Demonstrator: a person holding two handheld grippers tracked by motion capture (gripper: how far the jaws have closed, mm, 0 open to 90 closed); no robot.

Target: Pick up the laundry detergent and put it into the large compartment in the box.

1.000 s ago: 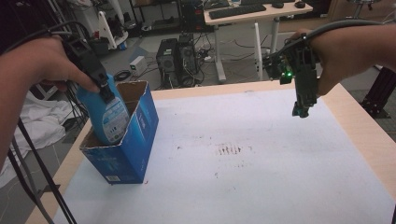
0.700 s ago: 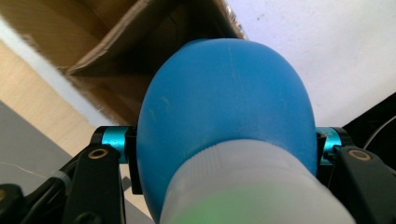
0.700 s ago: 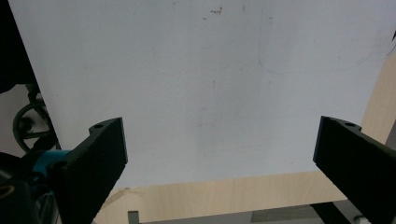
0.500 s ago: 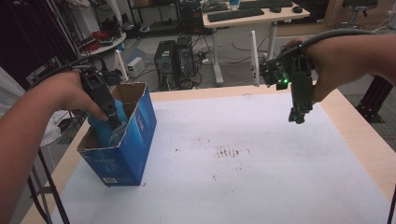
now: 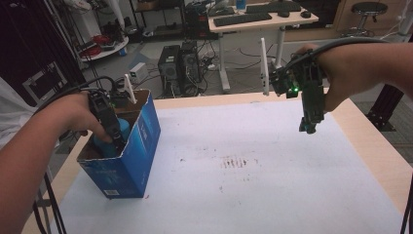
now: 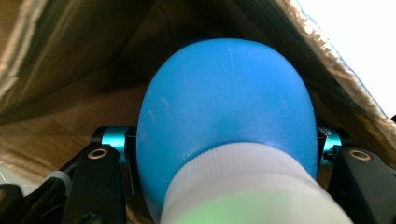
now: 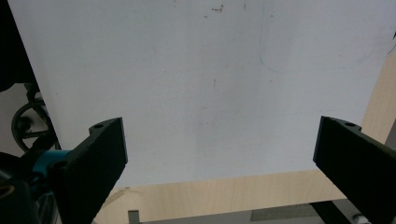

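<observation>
Left gripper [image 5: 118, 141] reaches down into the open blue cardboard box [image 5: 141, 151] at the near left corner of the white-covered tabletop [image 5: 253, 185]. Its jaws are clamped on a blue rounded plastic bottle with a white neck [image 6: 224, 121], which sits inside the box. Right gripper [image 7: 219, 154] hangs above the tabletop's far right edge, jaws spread wide with nothing between them.

Blue plastic bottle [image 6: 224, 107] with white cap: smooth, satin sheen. Blue printed cardboard box [image 5: 139, 151]: glossy outside, raw brown inner walls, torn fibrous rim. Worktop [image 5: 272, 161]: matt white sheet, scuffed and stained; pale wood edge at 3 o'clock. Hand-held gripper [image 7: 219, 154] jaws: matt black.
</observation>
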